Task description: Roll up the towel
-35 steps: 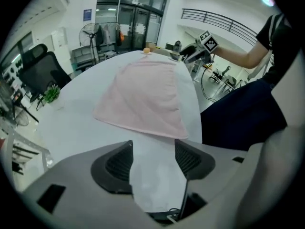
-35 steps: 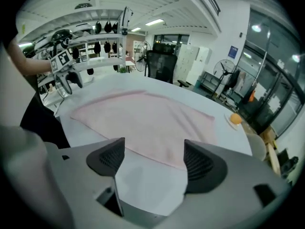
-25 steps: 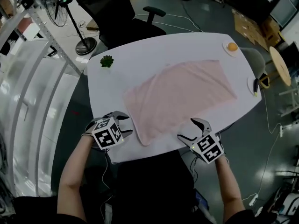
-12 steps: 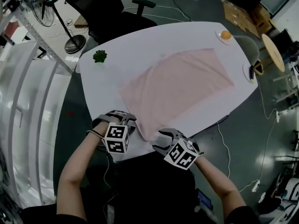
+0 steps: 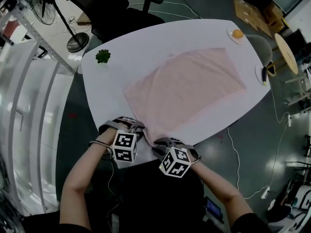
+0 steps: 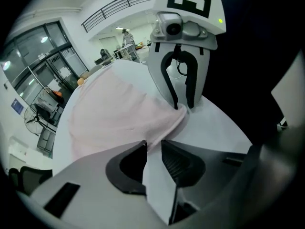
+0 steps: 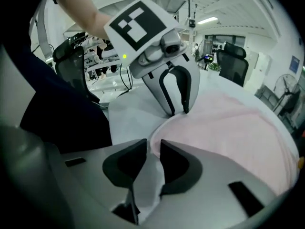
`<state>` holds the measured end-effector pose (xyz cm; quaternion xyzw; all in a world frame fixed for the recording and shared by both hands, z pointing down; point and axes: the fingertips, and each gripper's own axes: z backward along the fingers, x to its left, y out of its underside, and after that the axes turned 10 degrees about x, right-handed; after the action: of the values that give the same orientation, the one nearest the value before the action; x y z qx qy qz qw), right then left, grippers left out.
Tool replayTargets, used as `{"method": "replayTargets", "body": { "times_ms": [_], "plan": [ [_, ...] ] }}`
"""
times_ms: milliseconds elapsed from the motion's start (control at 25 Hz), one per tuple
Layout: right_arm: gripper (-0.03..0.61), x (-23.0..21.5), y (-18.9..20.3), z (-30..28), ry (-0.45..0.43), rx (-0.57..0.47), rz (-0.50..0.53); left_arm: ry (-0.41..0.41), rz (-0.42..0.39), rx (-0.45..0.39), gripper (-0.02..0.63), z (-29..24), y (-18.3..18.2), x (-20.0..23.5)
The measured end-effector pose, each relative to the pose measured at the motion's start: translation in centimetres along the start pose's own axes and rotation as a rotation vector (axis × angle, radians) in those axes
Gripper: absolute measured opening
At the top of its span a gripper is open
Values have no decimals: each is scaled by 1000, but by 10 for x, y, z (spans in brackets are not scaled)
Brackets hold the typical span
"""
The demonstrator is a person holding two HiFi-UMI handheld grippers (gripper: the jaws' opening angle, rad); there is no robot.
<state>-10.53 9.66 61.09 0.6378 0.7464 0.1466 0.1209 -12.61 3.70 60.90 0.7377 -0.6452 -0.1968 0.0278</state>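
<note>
- From the head view, the left gripper (image 5: 127, 125) and right gripper (image 5: 161, 142) sit close together at the near corner of the pink towel (image 5: 187, 89) on the white table (image 5: 146, 40). Their jaw gaps don't show there.
- The left gripper view shows its jaws narrow, just closing, with the towel edge in the slit.
- The right gripper view shows the same at the corner.
- The towel lies flat, unrolled and slanted across the table.

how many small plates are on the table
2. One plate at the table's far right corner holds an orange thing; the other plate lies at the right edge under a dark object. None looks hidden.
</note>
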Motion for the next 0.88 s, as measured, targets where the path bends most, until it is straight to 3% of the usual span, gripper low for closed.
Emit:
{"method": "replayTargets", "body": {
  "times_ms": [120,280,640,800,880],
  "plan": [
    [57,-3,0,4,6,8,37,7,21,10,110,0,1,2],
    [50,-14,-12,31,-26,-34,55,6,47,28,110,1,6,9],
    [46,-76,-35,83,-113,-139,17,-50,230,45,135,1,18,42],
    [45,-118,-38,99,-162,-182,-61,-73,292,81,29,-1,26,59],
    [44,-140,-35,98,-179,-177,-90,-48,338,81,25,1,29,66]
  ]
}}
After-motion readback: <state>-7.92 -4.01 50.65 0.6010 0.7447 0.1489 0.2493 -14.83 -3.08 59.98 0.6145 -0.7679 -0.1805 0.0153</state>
